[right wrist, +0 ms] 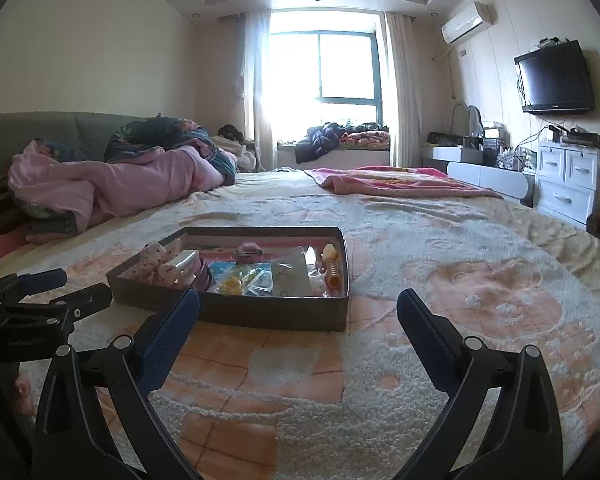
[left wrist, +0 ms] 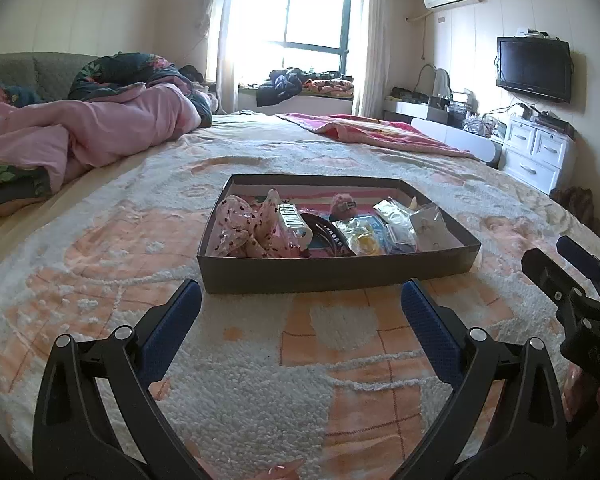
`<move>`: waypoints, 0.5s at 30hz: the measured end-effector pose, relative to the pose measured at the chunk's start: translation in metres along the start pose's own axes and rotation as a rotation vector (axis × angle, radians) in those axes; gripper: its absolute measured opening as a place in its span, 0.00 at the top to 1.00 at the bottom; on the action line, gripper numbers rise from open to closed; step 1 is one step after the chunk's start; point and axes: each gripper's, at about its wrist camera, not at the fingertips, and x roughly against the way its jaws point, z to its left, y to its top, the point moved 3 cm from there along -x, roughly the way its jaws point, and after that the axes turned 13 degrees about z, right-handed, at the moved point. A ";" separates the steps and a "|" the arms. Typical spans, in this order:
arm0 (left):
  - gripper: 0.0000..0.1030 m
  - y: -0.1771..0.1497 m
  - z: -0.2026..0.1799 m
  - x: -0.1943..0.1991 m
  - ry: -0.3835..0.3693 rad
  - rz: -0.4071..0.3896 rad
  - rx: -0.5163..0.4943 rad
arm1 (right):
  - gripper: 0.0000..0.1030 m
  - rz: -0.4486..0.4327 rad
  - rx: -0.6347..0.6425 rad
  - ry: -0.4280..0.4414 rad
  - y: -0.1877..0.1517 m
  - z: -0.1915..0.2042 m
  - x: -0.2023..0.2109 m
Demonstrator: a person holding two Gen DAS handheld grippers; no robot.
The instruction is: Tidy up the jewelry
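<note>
Two grippers, both mine, hang over the bedspread (left wrist: 260,380), neither holding anything; going left to right, a pink quilt (left wrist: 100,128) is heaped at the far left of the bed, with a dark floral one behind it; my left gripper (left wrist: 300,304) has its blue pads spread wide, and it sits just short of the box (left wrist: 332,272); the box is a shallow dark tray lying flat on the bedspread, straight ahead of the left gripper and ahead-left of the right one; inside it, from the left, lie a pink spotted bow (left wrist: 248,228), a white clip (left wrist: 290,216), a dark comb (left wrist: 324,232), a fuzzy pink clip (left wrist: 342,204) further back, then clear packets (left wrist: 396,228) with small pieces I cannot make out; in the right wrist view an orange clip (right wrist: 331,270) lies along the box's right wall; my right gripper (right wrist: 298,312) is likewise wide apart, near the box's front right corner; at the far side a pink blanket (right wrist: 400,182) lies on the bed; a white cabinet (right wrist: 568,180) and a TV (right wrist: 554,78) stand against the right wall.
</note>
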 end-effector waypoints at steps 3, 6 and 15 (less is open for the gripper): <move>0.11 0.000 0.000 0.000 0.003 -0.003 0.006 | 0.06 -0.001 0.002 0.003 0.000 0.001 0.000; 0.11 0.001 0.001 0.002 0.005 -0.010 0.011 | 0.06 -0.001 0.010 0.006 -0.001 0.002 0.001; 0.11 0.002 0.002 0.003 0.008 -0.015 0.014 | 0.06 -0.002 0.021 0.014 -0.001 0.006 0.001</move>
